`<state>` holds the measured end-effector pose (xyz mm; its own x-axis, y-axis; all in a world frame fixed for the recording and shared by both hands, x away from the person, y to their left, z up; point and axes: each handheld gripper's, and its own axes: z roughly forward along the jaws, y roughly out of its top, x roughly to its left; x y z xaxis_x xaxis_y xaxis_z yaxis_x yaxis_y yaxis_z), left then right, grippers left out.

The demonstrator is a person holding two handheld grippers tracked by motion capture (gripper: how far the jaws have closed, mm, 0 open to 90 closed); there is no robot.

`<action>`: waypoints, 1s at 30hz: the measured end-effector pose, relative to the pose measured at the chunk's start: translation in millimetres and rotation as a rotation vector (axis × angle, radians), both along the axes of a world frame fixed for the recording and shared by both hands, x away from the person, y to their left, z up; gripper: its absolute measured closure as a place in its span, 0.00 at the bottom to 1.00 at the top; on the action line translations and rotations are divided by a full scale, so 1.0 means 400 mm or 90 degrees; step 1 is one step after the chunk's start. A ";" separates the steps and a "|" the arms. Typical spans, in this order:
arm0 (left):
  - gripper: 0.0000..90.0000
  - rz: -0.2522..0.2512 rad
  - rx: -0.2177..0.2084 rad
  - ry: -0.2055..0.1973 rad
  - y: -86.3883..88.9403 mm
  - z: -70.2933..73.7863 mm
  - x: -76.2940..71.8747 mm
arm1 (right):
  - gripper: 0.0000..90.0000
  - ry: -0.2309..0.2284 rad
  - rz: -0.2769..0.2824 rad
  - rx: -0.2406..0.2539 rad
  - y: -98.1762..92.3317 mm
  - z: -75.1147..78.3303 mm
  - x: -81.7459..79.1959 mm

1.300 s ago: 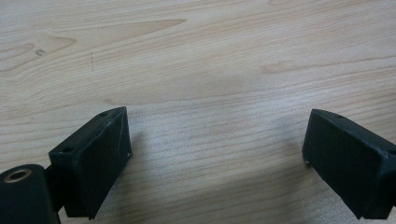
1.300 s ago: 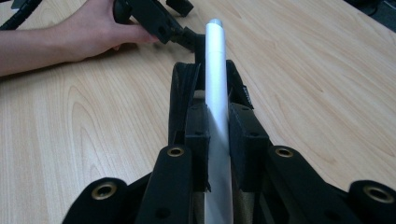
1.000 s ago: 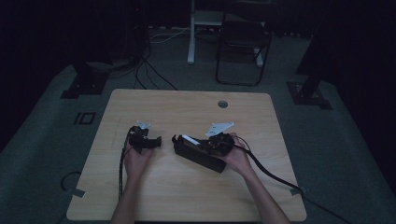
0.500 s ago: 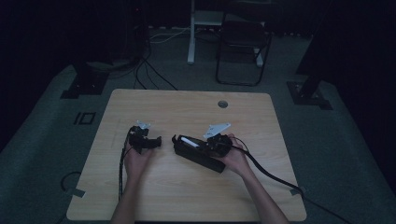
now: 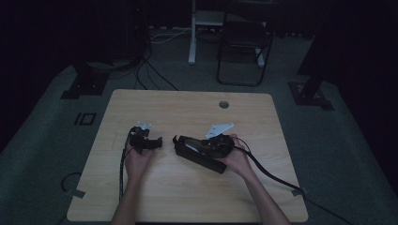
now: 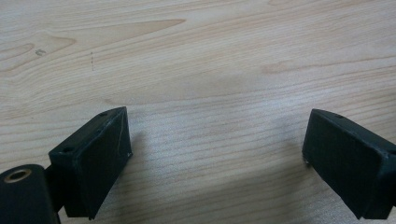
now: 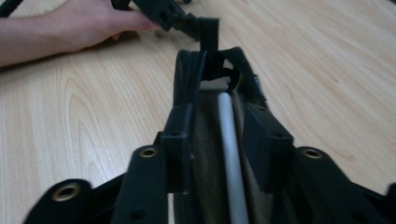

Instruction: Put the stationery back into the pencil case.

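Pouch (image 7: 210, 140) between parted fingers — unzipped.

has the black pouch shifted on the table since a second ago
No. In the high view the black pouch lies in the same spot below the table's round hole; only the right tongs have just been opening around it.

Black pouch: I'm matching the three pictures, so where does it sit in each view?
High view: the black pouch lies just right of the table's middle.
Right gripper view: central, running up from the bottom edge, with a grey pen inside.
Left gripper view: bare wood grain.
Shared landmark: the light wooden table.
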<state>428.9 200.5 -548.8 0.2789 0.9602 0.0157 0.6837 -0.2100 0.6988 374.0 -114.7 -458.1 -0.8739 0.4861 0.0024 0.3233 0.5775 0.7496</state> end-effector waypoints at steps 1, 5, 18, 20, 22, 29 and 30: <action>0.09 0.000 0.000 0.000 0.000 0.000 0.000 | 0.61 -0.005 -0.010 0.008 -0.009 0.012 -0.002; 0.09 0.000 0.000 0.000 0.000 0.000 0.000 | 0.57 -0.016 -0.021 0.019 -0.020 0.028 -0.003; 0.09 0.000 0.000 0.000 0.000 0.000 0.000 | 0.49 -0.064 -0.084 0.080 -0.118 0.109 -0.001; 0.09 0.000 0.000 0.000 0.000 0.000 0.000 | 0.48 -0.068 -0.098 0.087 -0.137 0.110 0.000; 0.09 0.000 0.000 0.000 0.000 0.000 0.000 | 0.48 -0.072 -0.109 0.094 -0.154 0.109 0.000; 0.09 0.000 0.000 0.000 0.000 0.000 0.000 | 0.48 -0.065 -0.130 0.107 -0.193 0.091 -0.001; 0.09 0.000 0.000 0.000 0.000 0.000 0.000 | 0.47 -0.059 -0.138 0.112 -0.204 0.079 0.000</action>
